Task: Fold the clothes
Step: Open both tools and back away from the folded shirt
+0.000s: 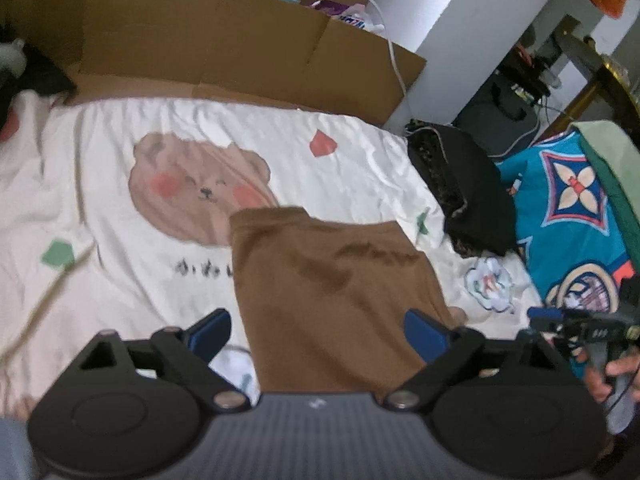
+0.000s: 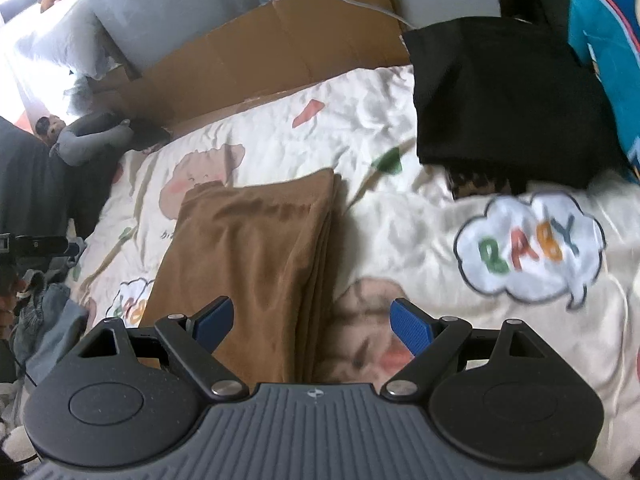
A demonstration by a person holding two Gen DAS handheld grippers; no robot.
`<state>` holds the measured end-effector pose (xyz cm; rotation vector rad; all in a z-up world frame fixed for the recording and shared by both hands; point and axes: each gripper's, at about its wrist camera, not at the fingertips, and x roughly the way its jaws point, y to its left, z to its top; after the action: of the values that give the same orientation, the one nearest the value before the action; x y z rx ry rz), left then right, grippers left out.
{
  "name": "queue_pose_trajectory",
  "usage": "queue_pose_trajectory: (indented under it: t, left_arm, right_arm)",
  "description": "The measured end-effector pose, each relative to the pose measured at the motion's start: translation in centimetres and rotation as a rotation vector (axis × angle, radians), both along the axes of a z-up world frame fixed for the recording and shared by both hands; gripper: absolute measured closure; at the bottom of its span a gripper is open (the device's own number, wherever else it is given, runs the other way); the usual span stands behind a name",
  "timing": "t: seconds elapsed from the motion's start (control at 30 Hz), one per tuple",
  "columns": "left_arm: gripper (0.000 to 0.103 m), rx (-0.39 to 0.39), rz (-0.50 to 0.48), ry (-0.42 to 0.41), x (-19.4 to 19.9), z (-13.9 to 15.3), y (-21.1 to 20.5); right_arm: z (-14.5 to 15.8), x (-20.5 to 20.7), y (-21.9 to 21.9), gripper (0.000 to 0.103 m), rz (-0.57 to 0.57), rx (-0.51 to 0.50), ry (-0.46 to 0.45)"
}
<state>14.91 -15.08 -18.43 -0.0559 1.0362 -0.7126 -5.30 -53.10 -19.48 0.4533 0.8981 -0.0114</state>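
Left gripper point(image 1: 318, 330) of black plastic with blue pads: jaws spread wide, nothing clamped, nothing touched. Blue fingertips point(image 1: 214, 326) poised above the near end of the folded brown fabric garment point(image 1: 340, 292), one on either side of it, apart from the cloth.

Right gripper point(image 2: 312, 320), same build: jaws likewise wide apart, nothing held. Left pad over the brown garment's near right part, right pad over the cream bedsheet printed with bears point(image 2: 400, 208); no contact visible.

Brown garment lying flat in a neat layered rectangle on the bedsheet, its stacked edges showing along the right side in the right wrist view. Folded black garment point(image 2: 504, 96) further back and to the right, well apart. Flattened brown cardboard sheet point(image 1: 208, 36) along the sheet's far edge.
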Motion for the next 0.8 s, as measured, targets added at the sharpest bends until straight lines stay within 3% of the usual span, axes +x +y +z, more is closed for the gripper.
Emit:
queue_pose_trajectory:
  t: [0.1,0.2,0.3,0.37,0.5,0.7,0.8]
  left_arm:
    - [0.011,0.030,-0.019,-0.009,1.4,-0.4,-1.0]
    - [0.014,0.041,-0.024,0.020,3.0,-1.2,-1.6]
    - [0.021,0.056,-0.036,0.029,4.4,-2.0,-2.3]
    - [0.022,0.071,-0.053,0.025,5.2,-2.6,-2.9]
    - [0.024,0.088,-0.077,0.048,6.7,-4.7,-3.6]
    - [0.027,0.052,-0.055,0.074,8.6,-8.2,-3.9]
    - [0.027,0.007,-0.076,0.129,9.4,-9.5,-3.6]
  right_arm:
    - [0.1,2.3,-0.6,0.014,-0.004,0.021,0.009]
    - [0.0,4.7,-1.0,0.022,0.000,0.024,0.025]
    - [-0.5,7.2,-1.2,0.023,0.021,0.048,0.049]
    - [-1.0,9.0,-1.2,0.029,0.040,0.064,0.067]
    - [-2.9,11.7,-1.0,0.030,0.063,0.071,0.087]
    - [-6.3,13.7,-1.1,0.030,0.099,0.078,0.078]
    - [-7.6,13.9,-1.8,0.030,0.084,0.100,0.060]
